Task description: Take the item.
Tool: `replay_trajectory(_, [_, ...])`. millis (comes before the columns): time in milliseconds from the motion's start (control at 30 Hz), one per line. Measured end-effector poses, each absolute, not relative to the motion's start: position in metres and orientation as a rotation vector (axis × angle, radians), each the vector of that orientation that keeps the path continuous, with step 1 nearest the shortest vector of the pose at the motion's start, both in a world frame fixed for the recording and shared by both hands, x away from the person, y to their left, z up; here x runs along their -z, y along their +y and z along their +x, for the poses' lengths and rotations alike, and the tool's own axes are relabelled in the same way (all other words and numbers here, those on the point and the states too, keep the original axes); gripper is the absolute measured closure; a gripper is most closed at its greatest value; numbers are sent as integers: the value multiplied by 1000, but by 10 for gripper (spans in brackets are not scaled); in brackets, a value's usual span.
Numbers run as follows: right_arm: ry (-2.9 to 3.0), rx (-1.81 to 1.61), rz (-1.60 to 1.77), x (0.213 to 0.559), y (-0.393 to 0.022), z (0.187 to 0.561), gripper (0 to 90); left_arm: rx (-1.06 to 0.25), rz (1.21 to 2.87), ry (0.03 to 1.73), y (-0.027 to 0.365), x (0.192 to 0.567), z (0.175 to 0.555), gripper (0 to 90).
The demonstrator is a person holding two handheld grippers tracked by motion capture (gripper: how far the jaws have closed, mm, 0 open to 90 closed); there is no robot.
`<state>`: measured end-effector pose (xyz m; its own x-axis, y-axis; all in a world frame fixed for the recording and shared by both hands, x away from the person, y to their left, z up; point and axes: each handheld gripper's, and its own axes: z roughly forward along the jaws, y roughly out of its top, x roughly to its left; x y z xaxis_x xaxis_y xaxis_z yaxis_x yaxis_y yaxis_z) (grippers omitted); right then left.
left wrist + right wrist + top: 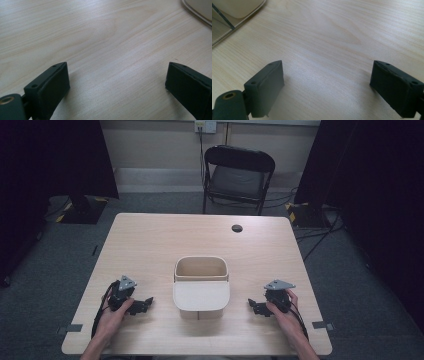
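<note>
On the pale wooden table, centre frame, stands the lidded box. Left gripper and right gripper rest wide, empty; approach the box's lid evenly from both sides.

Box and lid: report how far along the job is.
Done: nothing visibly; the lid lies partly across the box, its far half uncovered. In hand: nothing; left gripper and right gripper rest open on the table, either side. Left: any handling of box or lid.

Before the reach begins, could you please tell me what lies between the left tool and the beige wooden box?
Nothing: in the high view, bare pale wooden table separates the open left tool from the beige wooden box.
</note>
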<state>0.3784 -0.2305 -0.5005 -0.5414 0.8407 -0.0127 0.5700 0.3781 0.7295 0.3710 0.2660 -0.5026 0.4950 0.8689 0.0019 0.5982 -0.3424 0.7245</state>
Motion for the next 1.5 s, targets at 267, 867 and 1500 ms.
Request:
replay_trajectory(267, [2263, -974, 1232, 500, -230, 379, 105, -518, 2068, 1200, 266, 503, 371, 47])
replay_trajectory(867, [2302, -1085, 1180, 490, -227, 373, 148, -518, 2069, 1201, 266, 503, 371, 47])
replay_trajectory(1500, [2302, -1345, 1075, 459, -210, 348, 144, -517, 2070, 1200, 266, 503, 371, 47])
